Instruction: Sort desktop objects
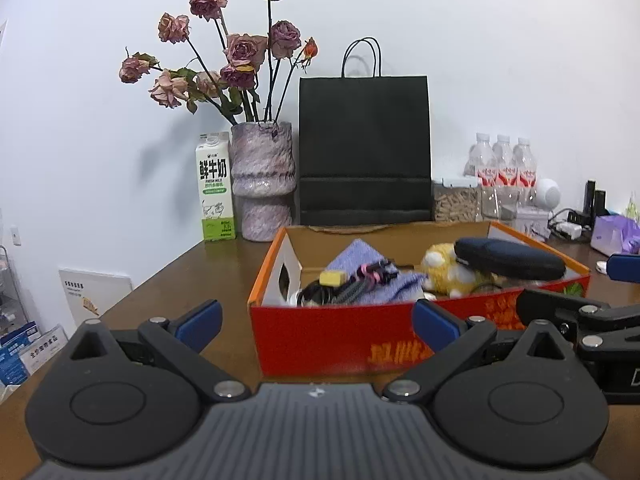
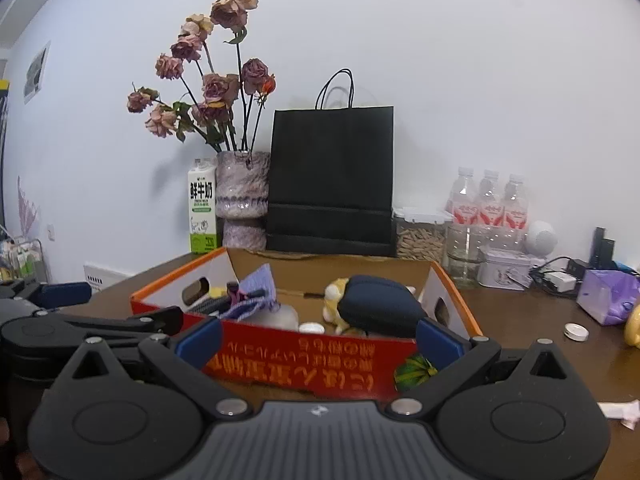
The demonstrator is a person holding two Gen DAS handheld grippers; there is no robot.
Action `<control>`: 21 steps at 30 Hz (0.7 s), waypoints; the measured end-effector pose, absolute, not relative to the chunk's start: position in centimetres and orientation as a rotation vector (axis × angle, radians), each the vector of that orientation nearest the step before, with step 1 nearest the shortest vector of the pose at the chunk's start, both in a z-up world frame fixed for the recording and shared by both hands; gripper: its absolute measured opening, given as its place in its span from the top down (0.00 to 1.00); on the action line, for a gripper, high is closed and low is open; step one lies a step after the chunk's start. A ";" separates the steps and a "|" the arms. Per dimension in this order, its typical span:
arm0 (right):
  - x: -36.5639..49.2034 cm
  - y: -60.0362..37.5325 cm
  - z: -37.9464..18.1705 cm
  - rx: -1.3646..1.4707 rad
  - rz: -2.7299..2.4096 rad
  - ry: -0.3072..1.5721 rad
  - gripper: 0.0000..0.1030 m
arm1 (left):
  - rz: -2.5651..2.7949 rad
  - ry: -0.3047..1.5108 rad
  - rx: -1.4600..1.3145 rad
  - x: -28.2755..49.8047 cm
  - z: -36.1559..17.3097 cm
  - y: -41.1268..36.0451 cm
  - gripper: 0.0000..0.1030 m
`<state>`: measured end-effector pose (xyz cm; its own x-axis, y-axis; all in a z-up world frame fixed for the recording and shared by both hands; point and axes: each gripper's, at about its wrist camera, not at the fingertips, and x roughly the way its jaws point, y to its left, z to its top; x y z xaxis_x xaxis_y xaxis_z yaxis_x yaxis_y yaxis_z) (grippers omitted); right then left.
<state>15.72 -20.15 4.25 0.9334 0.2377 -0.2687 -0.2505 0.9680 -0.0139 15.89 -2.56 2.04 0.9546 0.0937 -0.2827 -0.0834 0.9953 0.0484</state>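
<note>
While both grippers hang low over the near edge of the brown table (image 1: 224, 264), the red box (image 1: 332, 332) sits right ahead of them, open top up. Left gripper (image 1: 318, 322): jaws wide apart, nothing btwn them; the box's near wall fills the gap, whether touching can't tell. Right gripper (image 2: 318, 338): jaws also spread wide, empty, same red wall w/ yellow lettering seen btwn its blue pads (image 2: 200, 340). In the left wrist view the right gripper's black arm & blue tip show at far right, beside the box's right corner; in the right wrist view the left gripper shows at far left, by the box's left corner.

Inside the box: purple cloth (image 1: 372, 272) on the left w/ a dark cable bundle (image 1: 352, 286) & a small yellow block (image 1: 332, 278) on top; yellow plush toy (image 1: 452, 270) mid-right; dark oval case (image 1: 508, 258) lying over the plush.

On the table outside the box, to the right of it: white round cap (image 2: 576, 332), purple tissue pack (image 2: 608, 294), white wrapper (image 2: 622, 410) near the right edge.

Behind the box, along the wall: milk carton (image 1: 214, 188), vase (image 1: 262, 180) of dried roses, black paper bag (image 1: 364, 148), three water bottles (image 1: 504, 168).
</note>
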 end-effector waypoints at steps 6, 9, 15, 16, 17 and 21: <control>12.9 -20.8 4.1 -0.026 0.232 0.329 0.00 | 0.112 0.355 0.035 13.3 2.1 -3.1 0.00; 12.0 -20.9 4.2 -0.018 0.244 0.377 0.00 | 0.115 0.402 0.024 11.9 2.1 -3.1 0.00; 10.3 -21.0 4.1 -0.014 0.267 0.443 0.00 | 0.131 0.465 0.009 10.1 1.9 -3.2 0.00; 10.1 -21.0 4.1 -0.012 0.267 0.448 0.00 | 0.136 0.471 0.009 9.9 2.0 -3.2 0.00; 9.8 -21.1 4.1 -0.011 0.268 0.453 0.00 | 0.142 0.473 0.014 9.7 2.1 -3.3 0.00; 9.0 -21.2 4.4 -0.010 0.264 0.455 0.00 | 0.148 0.466 0.033 8.9 2.4 -3.7 0.00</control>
<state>9.05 -21.24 4.36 0.8650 0.2498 -0.4352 -0.2541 0.9659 0.0493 8.94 -3.67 2.36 0.8827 0.1497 -0.4455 -0.1344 0.9887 0.0659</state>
